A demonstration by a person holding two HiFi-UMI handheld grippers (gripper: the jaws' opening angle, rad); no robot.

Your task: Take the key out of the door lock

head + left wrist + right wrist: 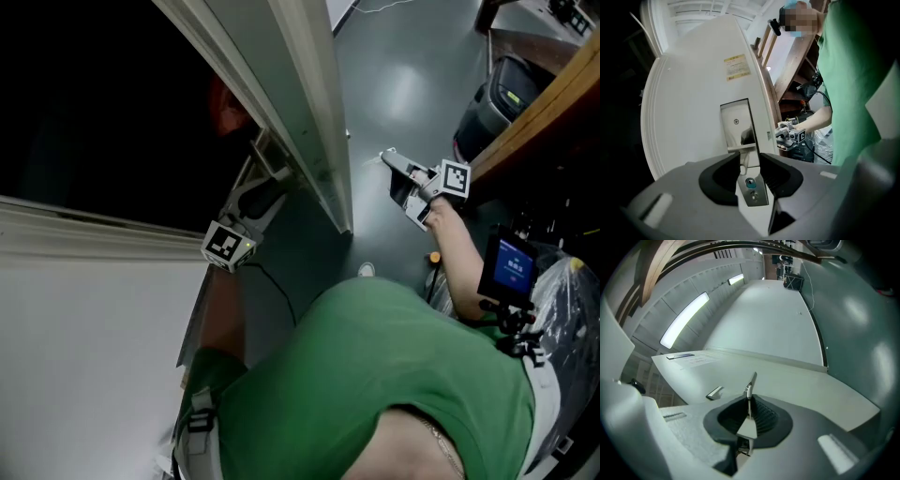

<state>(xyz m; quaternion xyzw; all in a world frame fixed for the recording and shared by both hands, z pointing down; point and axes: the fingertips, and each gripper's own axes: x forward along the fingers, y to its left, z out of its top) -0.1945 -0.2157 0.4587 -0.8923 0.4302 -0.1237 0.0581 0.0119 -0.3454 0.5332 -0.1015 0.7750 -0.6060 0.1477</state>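
Pinched flat between the jaws of my right gripper (749, 401) is the key (750, 386). They're pressed together on its wide end, and the thin metal blade pokes out past the tips, tilted a bit to one side. So the key is with me, well clear of the door (764, 376), whose white face stretches out beyond the tips. There's a sticker (693, 359) off to the left of those jaws. Over on the other side, the jaws of my left gripper (750, 161) are spread, and the door handle (740, 149) sits right in the gap between them. The pads run close along either side of it, and I honestly can't tell if they're actually pressing on it. Lower in that same gap, closer in toward the base of the jaws, you can see the metal lock plate (752, 190) with its keyhole (750, 183), which has a bluish centre. Off to the right of my left jaws, past the door's edge, the right gripper is out in the open, apart from the door.
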